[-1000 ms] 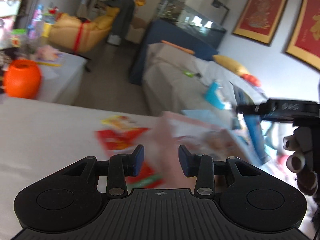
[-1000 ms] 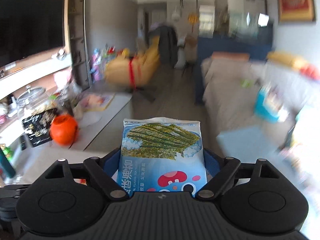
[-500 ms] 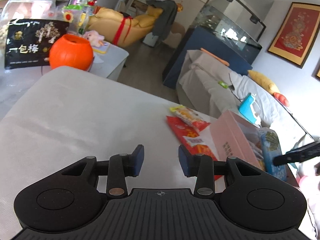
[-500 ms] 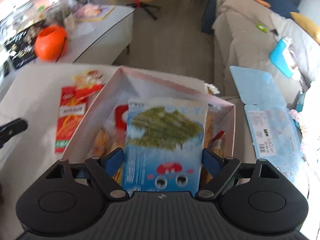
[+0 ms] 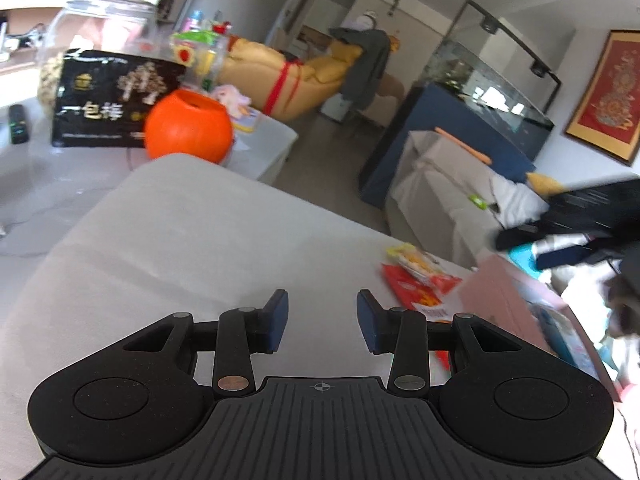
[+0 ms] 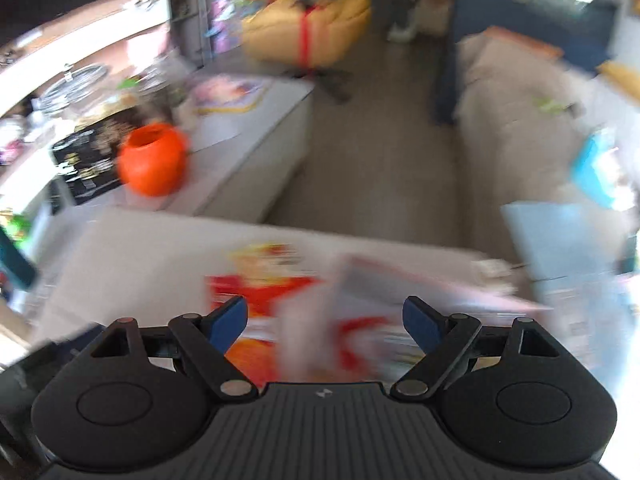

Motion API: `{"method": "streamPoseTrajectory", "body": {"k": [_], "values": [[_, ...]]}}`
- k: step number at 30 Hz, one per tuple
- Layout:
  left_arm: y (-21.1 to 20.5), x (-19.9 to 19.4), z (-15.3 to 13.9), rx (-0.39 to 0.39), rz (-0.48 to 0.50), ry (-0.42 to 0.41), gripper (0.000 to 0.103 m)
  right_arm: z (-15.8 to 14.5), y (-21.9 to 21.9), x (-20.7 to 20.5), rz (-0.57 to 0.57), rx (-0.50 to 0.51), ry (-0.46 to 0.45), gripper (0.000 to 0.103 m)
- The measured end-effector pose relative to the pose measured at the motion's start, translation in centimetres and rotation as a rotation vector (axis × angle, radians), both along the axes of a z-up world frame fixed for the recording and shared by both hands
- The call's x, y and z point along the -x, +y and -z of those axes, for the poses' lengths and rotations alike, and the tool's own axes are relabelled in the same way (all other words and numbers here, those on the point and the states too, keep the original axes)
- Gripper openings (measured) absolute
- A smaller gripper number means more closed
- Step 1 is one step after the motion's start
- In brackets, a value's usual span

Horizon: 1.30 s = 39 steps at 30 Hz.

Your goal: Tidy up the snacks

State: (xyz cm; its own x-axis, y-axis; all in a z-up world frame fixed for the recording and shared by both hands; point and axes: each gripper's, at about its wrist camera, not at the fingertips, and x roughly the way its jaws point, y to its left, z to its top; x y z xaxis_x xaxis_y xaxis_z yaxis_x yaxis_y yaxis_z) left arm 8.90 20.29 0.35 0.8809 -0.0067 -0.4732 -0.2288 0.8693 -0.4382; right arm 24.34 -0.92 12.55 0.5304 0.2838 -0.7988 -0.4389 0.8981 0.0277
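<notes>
You can see two snack packs on the table: one red pack (image 5: 418,286) and one yellow pack (image 5: 412,258) at its twelve o'clock. There is one pink box (image 5: 500,296), one orange pot (image 5: 188,126), one black bag (image 5: 108,106) and one glass jar (image 5: 100,28).

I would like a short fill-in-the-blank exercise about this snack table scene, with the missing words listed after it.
1. Both the left gripper and the right gripper are ____ and hold nothing.
2. The round pot beside the black bag has the colour ____.
3. The yellow packet lies partly on top of the ____ packet.
4. The red packet lies on the table next to a ____ box.

Missing words: open; orange; red; pink
</notes>
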Motion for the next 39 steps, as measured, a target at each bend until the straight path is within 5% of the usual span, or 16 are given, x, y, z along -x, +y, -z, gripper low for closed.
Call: {"method": "streamPoseTrajectory", "body": {"k": [9,11,12,16,24,26,31,34,37,39], "values": [[0.6,0.5,0.3,-0.009,-0.058,-0.002,0.042,6.9,8.1,-9.4,0.112,0.151,0.056,0.083],[1.1,0.6,0.3,0.004,-0.078,-0.006,0.042,7.9,8.3,-9.7,0.104,0.15,0.093,0.06],[1.3,0.8,0.2,0.008,-0.09,-0.01,0.042,8.3,8.8,-9.5,0.076,0.15,0.101,0.058],[1.8,1.1,0.2,0.025,-0.111,-0.016,0.042,8.2,7.9,-6.5,0.001,0.118,0.159,0.051],[1.7,1.1,0.2,0.031,-0.099,-0.018,0.042,7.7,4.9,3.9,-0.148,-0.024,0.279,0.058],[1.7,1.2,0.1,0.034,-0.086,-0.019,0.042,7.9,4.3,7.2,-0.197,-0.016,0.253,0.072],[0.4,1.9,-0.3,0.019,-0.007,0.025,0.042,8.5,3.1,15.3,-0.345,0.076,0.107,0.082],[-0.7,3.8,-0.7,0.032,0.03,0.048,0.042,8.6,1.1,18.5,-0.372,0.058,0.058,0.082],[-2.1,6.2,-1.4,0.005,0.093,0.077,0.042,8.2,-1.6,20.0,-0.361,0.018,0.05,0.067],[-3.1,7.7,-1.9,-0.033,0.136,0.108,0.042,8.1,-3.0,20.0,-0.347,-0.02,0.061,0.065]]}}
